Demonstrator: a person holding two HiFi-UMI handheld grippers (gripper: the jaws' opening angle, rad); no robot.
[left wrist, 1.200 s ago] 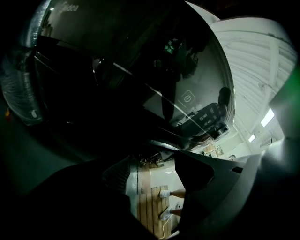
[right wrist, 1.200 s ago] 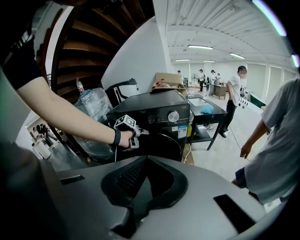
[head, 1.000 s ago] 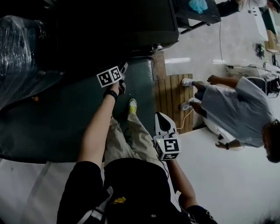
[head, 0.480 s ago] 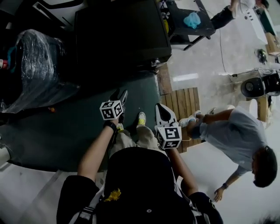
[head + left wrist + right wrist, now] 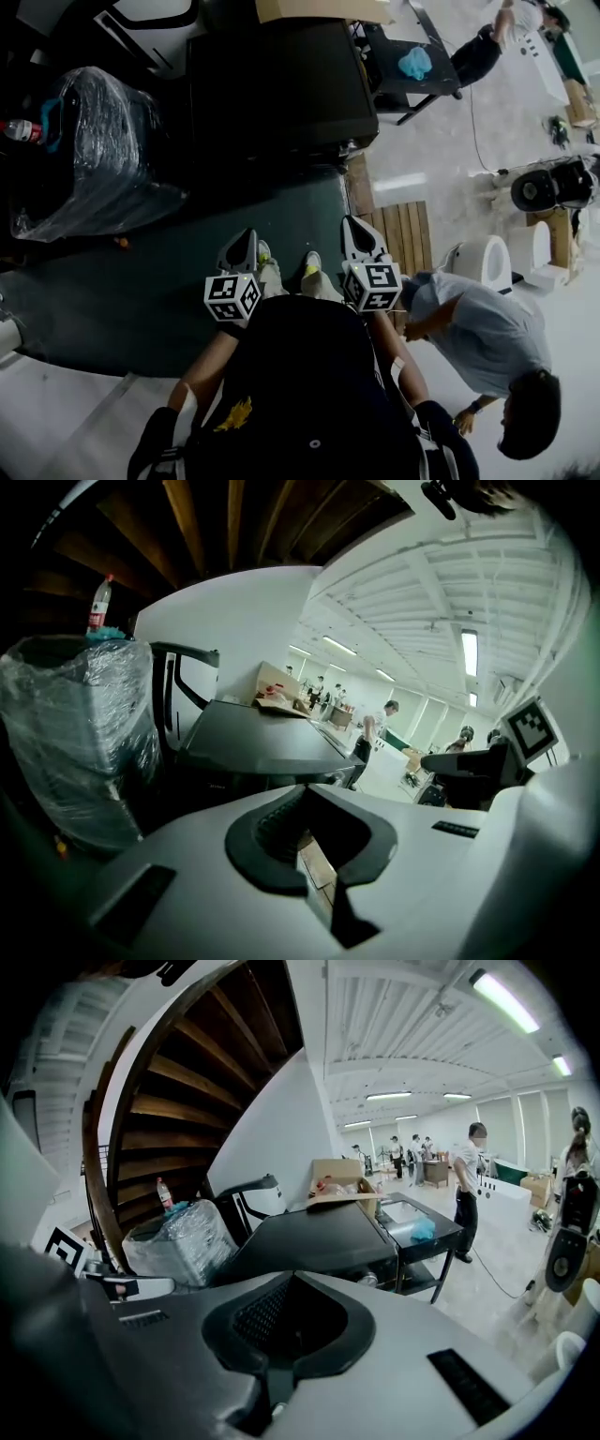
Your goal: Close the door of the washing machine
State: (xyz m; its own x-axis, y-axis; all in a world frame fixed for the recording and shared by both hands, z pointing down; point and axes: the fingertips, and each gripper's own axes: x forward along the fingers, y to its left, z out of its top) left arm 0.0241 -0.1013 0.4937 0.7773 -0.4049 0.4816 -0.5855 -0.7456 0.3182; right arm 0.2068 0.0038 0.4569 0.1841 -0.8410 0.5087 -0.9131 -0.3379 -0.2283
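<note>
The washing machine [image 5: 281, 89] is a dark, box-shaped appliance standing at the far edge of a green floor mat [image 5: 141, 281]. Its front faces the person, but that face is too dark to make out the door or tell whether it is shut. The person stands on the mat in front of the machine, well apart from it, with both tools held close to the body and pointed toward it.

The left gripper [image 5: 242, 246] has its jaws closed together, tip to tip, with nothing between them. The right gripper [image 5: 356, 232] also has its jaws closed on nothing. Neither touches the machine.

A cardboard box [image 5: 319, 9] lies on the machine's top at the back. To the machine's left sits a bulky bundle wrapped in clear plastic [image 5: 103, 141], and a bottle [image 5: 19, 129] stands on the bundle's far side. To the machine's right is a black cart [image 5: 441, 80] carrying a blue cloth [image 5: 414, 62]. A slatted wooden board [image 5: 398, 234] lies by the machine's front right corner. Beyond that board, another person [image 5: 478, 337] bends over beside a white toilet [image 5: 483, 262].
</note>
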